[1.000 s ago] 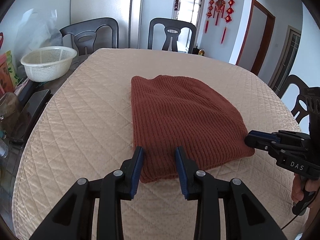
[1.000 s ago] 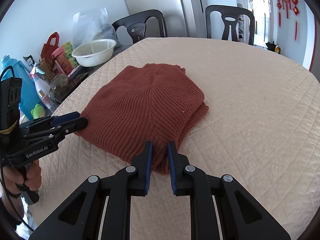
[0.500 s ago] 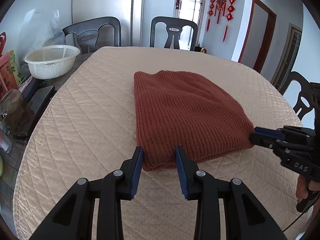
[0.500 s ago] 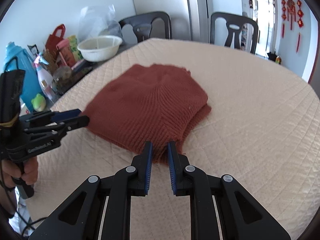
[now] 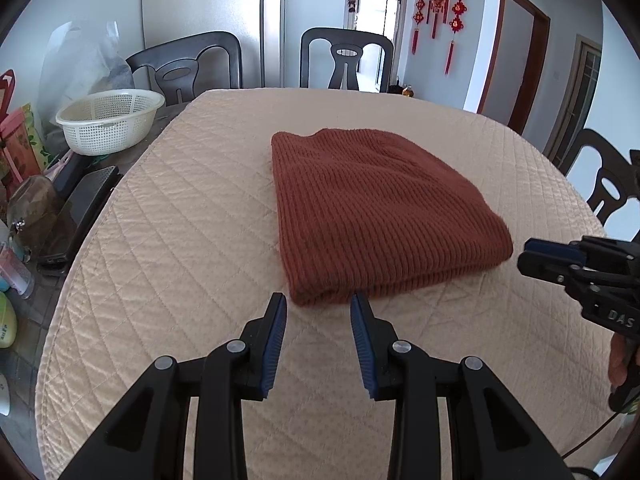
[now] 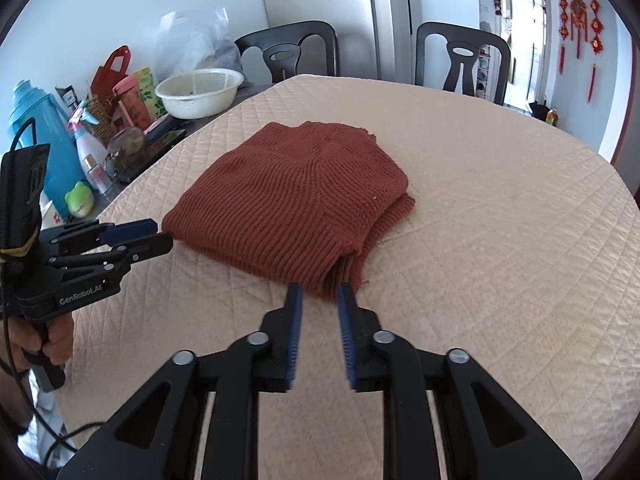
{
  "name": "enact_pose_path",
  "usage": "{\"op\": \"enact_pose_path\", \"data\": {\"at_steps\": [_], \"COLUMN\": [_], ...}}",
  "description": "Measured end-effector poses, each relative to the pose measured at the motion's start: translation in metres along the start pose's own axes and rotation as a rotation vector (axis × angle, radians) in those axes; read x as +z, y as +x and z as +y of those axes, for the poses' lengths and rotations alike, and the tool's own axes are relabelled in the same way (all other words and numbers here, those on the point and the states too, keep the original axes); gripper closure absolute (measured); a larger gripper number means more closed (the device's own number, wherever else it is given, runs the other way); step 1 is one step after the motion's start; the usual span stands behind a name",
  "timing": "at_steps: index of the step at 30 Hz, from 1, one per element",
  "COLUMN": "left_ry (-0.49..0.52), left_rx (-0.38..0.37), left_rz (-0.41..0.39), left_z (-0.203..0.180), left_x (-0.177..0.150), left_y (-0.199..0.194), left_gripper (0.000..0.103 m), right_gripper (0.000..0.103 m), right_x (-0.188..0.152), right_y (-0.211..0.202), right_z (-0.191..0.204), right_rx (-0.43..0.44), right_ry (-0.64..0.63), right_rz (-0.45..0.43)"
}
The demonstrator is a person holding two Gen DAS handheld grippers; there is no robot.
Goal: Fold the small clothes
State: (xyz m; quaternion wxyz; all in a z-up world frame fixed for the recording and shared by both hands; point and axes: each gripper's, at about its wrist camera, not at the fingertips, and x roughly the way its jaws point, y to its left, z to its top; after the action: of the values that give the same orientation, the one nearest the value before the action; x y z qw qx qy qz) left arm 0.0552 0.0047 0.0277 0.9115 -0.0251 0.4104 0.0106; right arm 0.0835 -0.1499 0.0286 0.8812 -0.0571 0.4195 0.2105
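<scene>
A rust-brown knit sweater (image 5: 372,208) (image 6: 296,196) lies folded into a flat stack on the beige quilted table cover (image 5: 180,240) (image 6: 500,220). My left gripper (image 5: 318,304) is open, and the sweater's near left corner ends right at its fingertips without the pads pressing it. The jaws of my right gripper (image 6: 319,292) are opening. The stacked near right corner of the sweater reaches just between its tips, with the pads off the knit. Each gripper shows from the side in the other's view, the right gripper (image 5: 536,256) and the left gripper (image 6: 156,234), beside the sweater's near corners.
A white plastic basket (image 5: 108,120) (image 6: 200,90) stands at the table's far left. Beside it are a blue flask (image 6: 36,140), bottles, bags and a black device (image 5: 80,216). Dark chairs (image 5: 346,56) stand behind the table, another chair (image 5: 600,184) at the right.
Both grippers have drawn back toward me, so the sweater's near edge now lies at the fingertips instead of between the fingers. The right gripper's jaws have widened.
</scene>
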Motion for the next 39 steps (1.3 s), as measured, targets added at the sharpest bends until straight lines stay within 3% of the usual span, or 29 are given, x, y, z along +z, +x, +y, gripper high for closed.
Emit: {"op": "enact_pose_path", "data": {"at_steps": [1, 2, 9, 22, 39], "left_ry": [0.003, 0.005, -0.005, 0.007, 0.009], "left_rx": [0.004, 0.009, 0.046, 0.047, 0.053], "left_rz": [0.001, 0.0, 0.036, 0.054, 0.054], "left_z": [0.0, 0.001, 0.013, 0.014, 0.015], "left_x": [-0.002, -0.003, -0.014, -0.015, -0.016], "left_y": [-0.001, -0.002, 0.004, 0.013, 0.013], "left_gripper": [0.063, 0.061, 0.061, 0.058, 0.055], "right_gripper": [0.065, 0.062, 0.062, 0.061, 0.059], "right_x": [-0.002, -0.003, -0.015, -0.026, -0.027], "right_y": [-0.002, -0.003, -0.003, 0.015, 0.014], "right_z": [0.001, 0.002, 0.001, 0.0, -0.004], "right_rx": [0.0, 0.001, -0.037, -0.11, -0.104], "right_ry": [-0.002, -0.007, -0.017, -0.037, -0.032], "right_rz": [0.001, 0.0, 0.02, 0.068, 0.061]}}
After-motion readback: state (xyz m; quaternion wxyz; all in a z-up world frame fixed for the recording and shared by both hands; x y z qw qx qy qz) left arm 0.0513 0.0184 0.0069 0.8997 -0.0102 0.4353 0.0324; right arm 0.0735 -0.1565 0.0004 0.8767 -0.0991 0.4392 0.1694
